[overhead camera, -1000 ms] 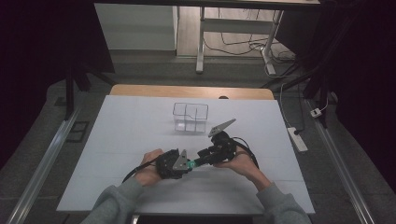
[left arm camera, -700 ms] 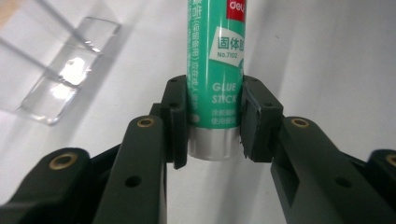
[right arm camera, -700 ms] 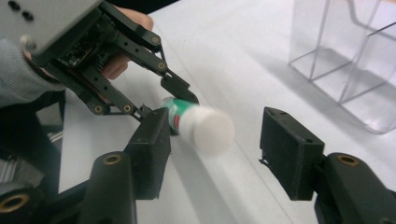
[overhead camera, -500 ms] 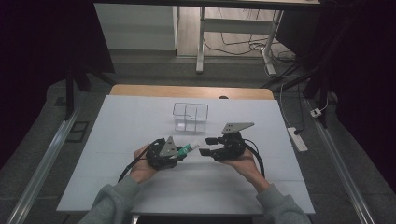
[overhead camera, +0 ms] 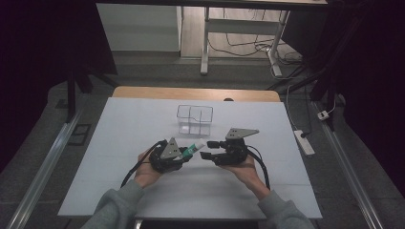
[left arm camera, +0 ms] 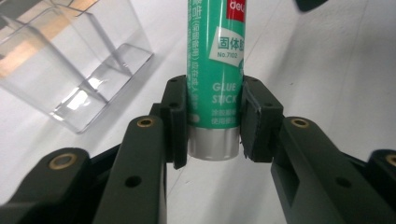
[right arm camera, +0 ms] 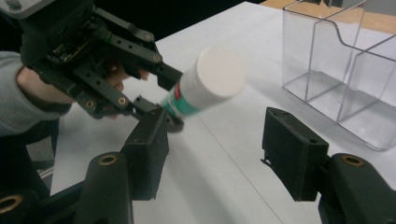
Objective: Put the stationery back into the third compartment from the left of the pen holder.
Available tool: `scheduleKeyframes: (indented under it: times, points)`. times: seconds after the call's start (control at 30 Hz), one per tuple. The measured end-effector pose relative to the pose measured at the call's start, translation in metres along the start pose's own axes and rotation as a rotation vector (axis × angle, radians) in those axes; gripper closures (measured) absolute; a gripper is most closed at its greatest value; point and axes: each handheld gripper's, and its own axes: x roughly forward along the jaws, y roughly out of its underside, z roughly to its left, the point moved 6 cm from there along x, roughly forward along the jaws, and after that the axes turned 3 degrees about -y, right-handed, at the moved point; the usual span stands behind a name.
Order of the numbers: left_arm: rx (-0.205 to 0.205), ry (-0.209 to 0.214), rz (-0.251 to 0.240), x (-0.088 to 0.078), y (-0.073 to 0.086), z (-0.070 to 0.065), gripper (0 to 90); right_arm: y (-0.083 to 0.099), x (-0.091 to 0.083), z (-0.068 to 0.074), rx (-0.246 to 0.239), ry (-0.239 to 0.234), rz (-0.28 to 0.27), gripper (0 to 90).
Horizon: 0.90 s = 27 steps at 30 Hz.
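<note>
Jaws of the left gripper (left arm camera: pixel 214 123) are clamping the glue stick (left arm camera: pixel 215 70) near its grey base end, one pad on each side of the green barrel, as the left gripper view shows. Jaws of the right gripper (right arm camera: pixel 219 154) are standing spread apart and gripping nothing; the white cap of the glue stick (right arm camera: pixel 205 84) is pointing toward the gap between them without touching either pad.

From the high view, the left gripper (overhead camera: pixel 184 153) and the right gripper (overhead camera: pixel 210 149) are facing each other near the middle of the white table (overhead camera: pixel 119 143), with the glue stick (overhead camera: pixel 192 149) bridging part of the space between them. The stick is hanging above the tabletop, carried by the left gripper alone.

The clear compartment box (overhead camera: pixel 195 119) is sitting on the far side of the grippers, near them but apart, and its compartments are appearing empty. In the right gripper view the box (right arm camera: pixel 345 70) is lying to the right of the jaws.

Judged progress: the pick-up is done and the stick is secured. Remaining work is likely a hand-over or cap engagement by the right gripper, then placement into a compartment of the box. Neither remaining step is yet begun.
</note>
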Motion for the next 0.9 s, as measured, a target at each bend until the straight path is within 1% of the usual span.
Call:
scheduleKeyframes:
  times: [0.1,0.17,0.23,0.3,0.37,0.43,0.47,0.53,0.63,0.7,0.8,0.83,0.9]
  points:
    - [0.011,0.019,0.001,0.005,-0.002,-0.006,65.6,-0.001,0.005,0.003,0.009,-0.007,-0.024,44.8]
    - [0.024,0.033,0.007,0.008,-0.003,-0.011,65.5,-0.002,0.008,0.004,0.016,-0.013,-0.043,49.2]
    - [0.027,0.033,0.010,0.010,-0.004,-0.013,65.5,-0.003,0.010,0.004,0.019,-0.006,-0.061,54.7]
    - [0.019,0.039,0.005,0.010,-0.004,-0.013,65.2,-0.005,0.009,0.004,0.035,-0.030,-0.085,59.5]
    - [0.010,0.035,-0.003,0.010,-0.004,-0.012,64.0,-0.007,0.009,0.004,0.051,-0.053,-0.099,62.0]
    - [-0.009,0.045,-0.011,0.009,-0.004,-0.011,61.3,-0.009,0.008,0.005,0.052,-0.063,-0.110,63.2]
    - [-0.015,0.048,-0.014,0.008,-0.004,-0.010,57.9,-0.010,0.008,0.006,0.046,-0.061,-0.111,63.8]
    - [-0.029,0.035,-0.010,0.005,-0.002,-0.008,48.1,-0.012,0.007,0.006,0.029,-0.040,-0.113,64.3]
    - [-0.085,0.030,-0.017,-0.003,0.001,-0.002,40.5,-0.018,0.000,0.004,0.009,-0.017,-0.122,64.4]
    - [-0.107,0.026,-0.009,-0.009,0.007,0.001,38.2,-0.025,-0.006,0.001,-0.001,0.006,-0.140,64.5]
    - [-0.138,0.015,0.006,-0.020,0.018,0.007,36.8,-0.038,-0.016,-0.006,-0.014,0.050,-0.173,64.5]
    - [-0.151,0.015,0.009,-0.023,0.022,0.008,36.6,-0.042,-0.019,-0.010,-0.010,0.060,-0.185,64.5]
    - [-0.167,0.001,0.018,-0.030,0.030,0.012,36.0,-0.050,-0.024,-0.016,-0.002,0.077,-0.207,64.4]
